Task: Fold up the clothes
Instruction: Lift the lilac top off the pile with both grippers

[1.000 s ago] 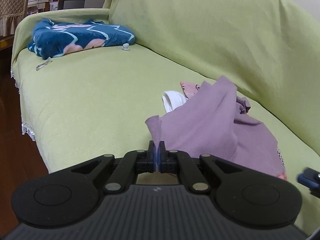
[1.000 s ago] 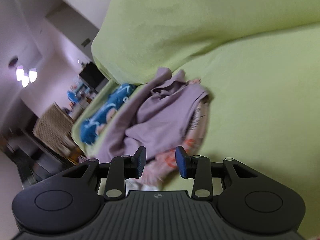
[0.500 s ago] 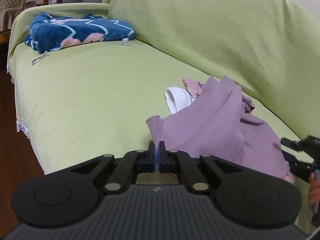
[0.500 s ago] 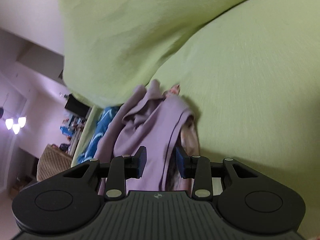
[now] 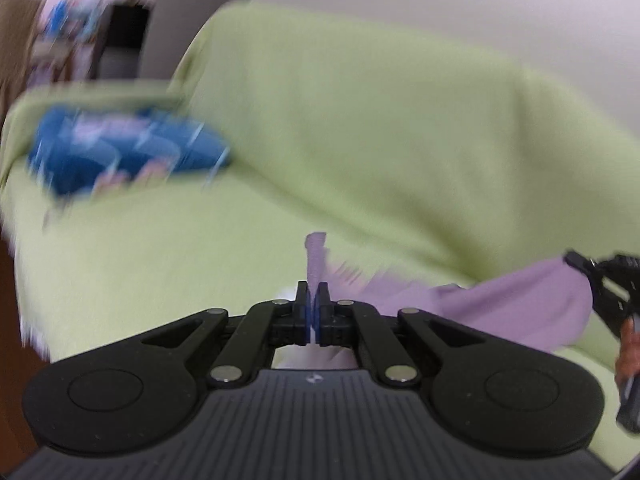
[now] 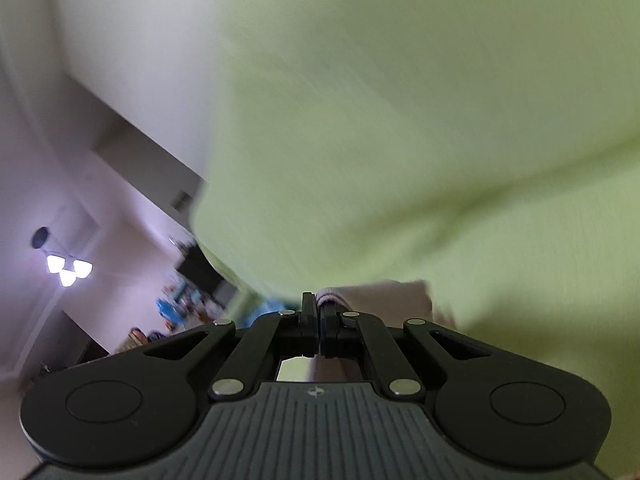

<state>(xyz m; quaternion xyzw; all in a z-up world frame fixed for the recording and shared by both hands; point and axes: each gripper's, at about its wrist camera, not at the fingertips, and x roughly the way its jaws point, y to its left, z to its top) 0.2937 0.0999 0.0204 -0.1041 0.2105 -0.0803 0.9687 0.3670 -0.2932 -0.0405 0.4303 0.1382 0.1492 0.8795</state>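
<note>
So the right claw (image 6: 319,322) has just snapped shut on an edge of the soft lilac cotton garment (image 5: 520,300), and with the left claw (image 5: 312,307) already pinching another corner, both are lifting it off the green-covered sofa (image 5: 360,140), ready to spread out. Only other thing around is a folded blue patterned blanket (image 5: 120,152) at 10 o'clock, well apart, nothing's blocking.
</note>
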